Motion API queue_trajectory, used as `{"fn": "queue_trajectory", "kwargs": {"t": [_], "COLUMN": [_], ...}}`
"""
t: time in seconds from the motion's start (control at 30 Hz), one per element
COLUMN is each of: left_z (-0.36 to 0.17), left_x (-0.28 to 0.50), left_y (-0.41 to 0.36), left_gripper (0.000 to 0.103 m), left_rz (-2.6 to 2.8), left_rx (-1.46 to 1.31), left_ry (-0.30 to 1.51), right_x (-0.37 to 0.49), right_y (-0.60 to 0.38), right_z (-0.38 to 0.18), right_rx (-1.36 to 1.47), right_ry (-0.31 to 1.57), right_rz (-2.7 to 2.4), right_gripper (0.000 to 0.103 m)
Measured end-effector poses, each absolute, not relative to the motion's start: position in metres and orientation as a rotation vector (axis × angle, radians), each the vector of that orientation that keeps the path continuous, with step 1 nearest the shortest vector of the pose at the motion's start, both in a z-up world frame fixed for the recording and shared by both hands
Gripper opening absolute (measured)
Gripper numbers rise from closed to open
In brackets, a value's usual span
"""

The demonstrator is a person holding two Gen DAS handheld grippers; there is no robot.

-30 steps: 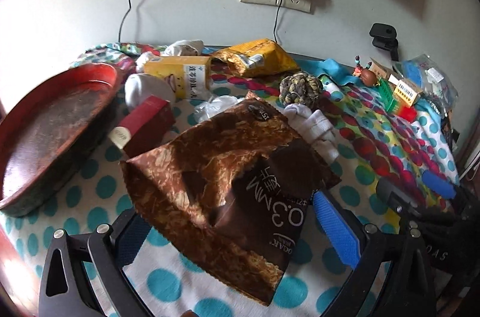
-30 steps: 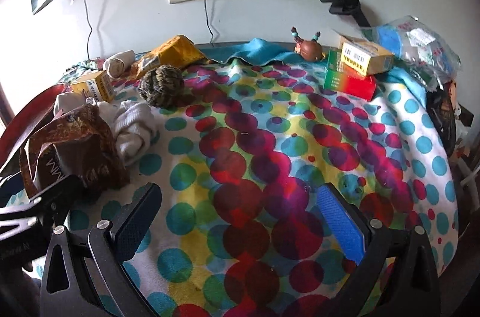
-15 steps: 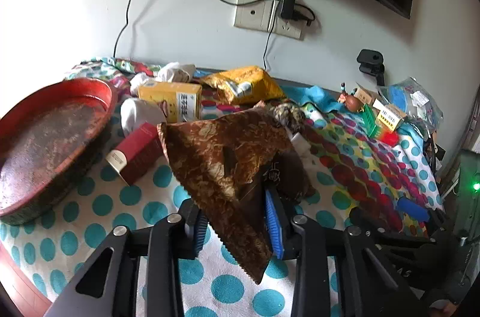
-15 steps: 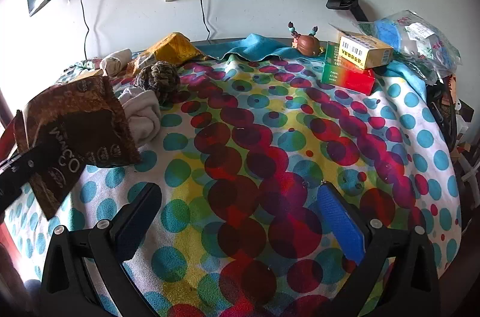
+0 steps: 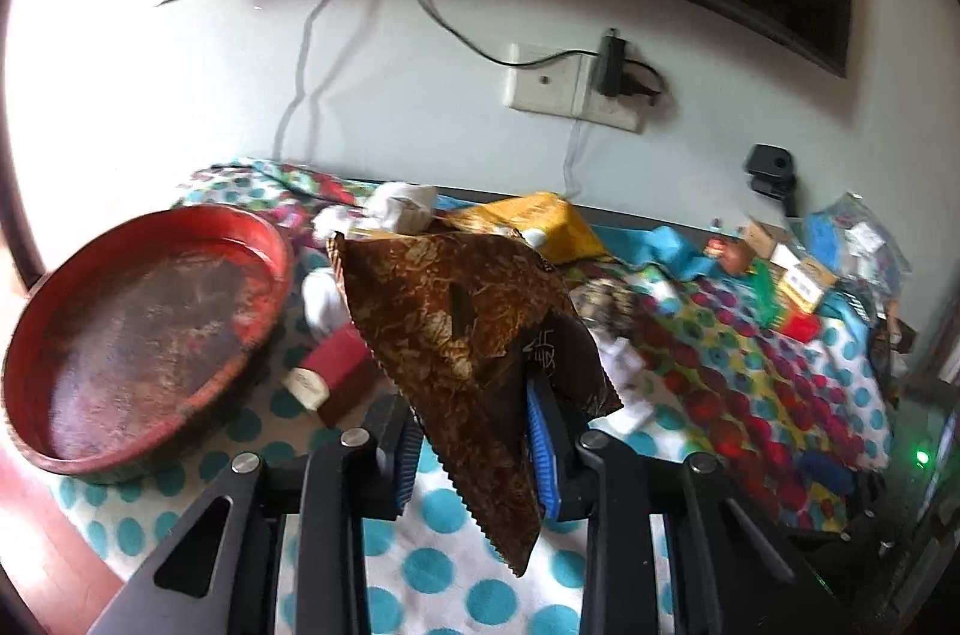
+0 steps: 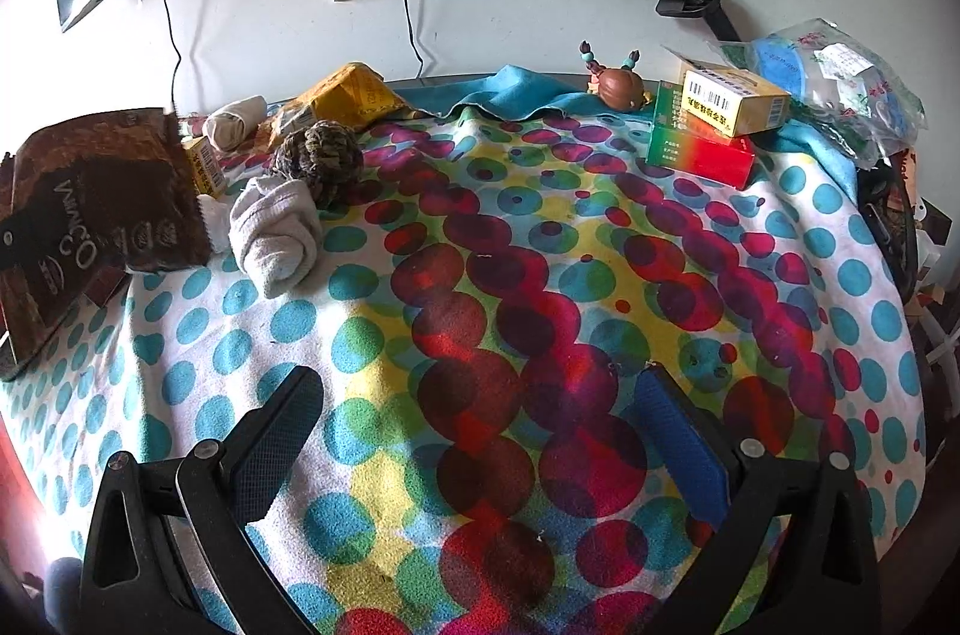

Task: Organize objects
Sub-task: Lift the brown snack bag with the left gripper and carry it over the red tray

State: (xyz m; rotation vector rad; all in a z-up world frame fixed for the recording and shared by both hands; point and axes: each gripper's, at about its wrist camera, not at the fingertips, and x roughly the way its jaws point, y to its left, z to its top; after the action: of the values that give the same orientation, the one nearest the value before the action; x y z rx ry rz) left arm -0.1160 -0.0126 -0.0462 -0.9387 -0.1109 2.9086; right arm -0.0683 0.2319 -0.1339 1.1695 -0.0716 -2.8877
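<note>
Now the left gripper (image 5: pixel 474 449) has clamped its fingers on the brown snack bag (image 5: pixel 462 329) and lifted it off the counter, the red tray (image 5: pixel 264 299) waiting left of them; the right gripper (image 6: pixel 480 431) hovers wide open, empty.

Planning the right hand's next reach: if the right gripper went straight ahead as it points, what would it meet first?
The right gripper, jaws open and empty, points over bare polka-dot cloth; nothing stands between, though depth is unclear.

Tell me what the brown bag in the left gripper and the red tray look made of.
Brown bag: looks like thin plastic film, glossy, with a serrated sealed edge and creases where the left gripper clamps it. Red tray: rigid, probably lacquered wood or metal; its red coating is worn dark in the middle.
</note>
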Motion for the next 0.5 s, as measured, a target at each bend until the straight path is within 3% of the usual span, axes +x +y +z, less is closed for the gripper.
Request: {"fn": "queue_trajectory", "kwargs": {"t": [0.5], "left_z": [-0.023], "left_x": [-0.125], "left_y": [-0.104], "left_gripper": [0.031], "left_rz": [3.214], "left_rx": [-0.990], "left_ry": [-0.101], "right_x": [-0.068], "right_y": [0.229], "right_z": [-0.135], "right_rx": [1.165], "right_ry": [-0.050], "right_rz": [-2.891], "right_gripper": [0.103]}}
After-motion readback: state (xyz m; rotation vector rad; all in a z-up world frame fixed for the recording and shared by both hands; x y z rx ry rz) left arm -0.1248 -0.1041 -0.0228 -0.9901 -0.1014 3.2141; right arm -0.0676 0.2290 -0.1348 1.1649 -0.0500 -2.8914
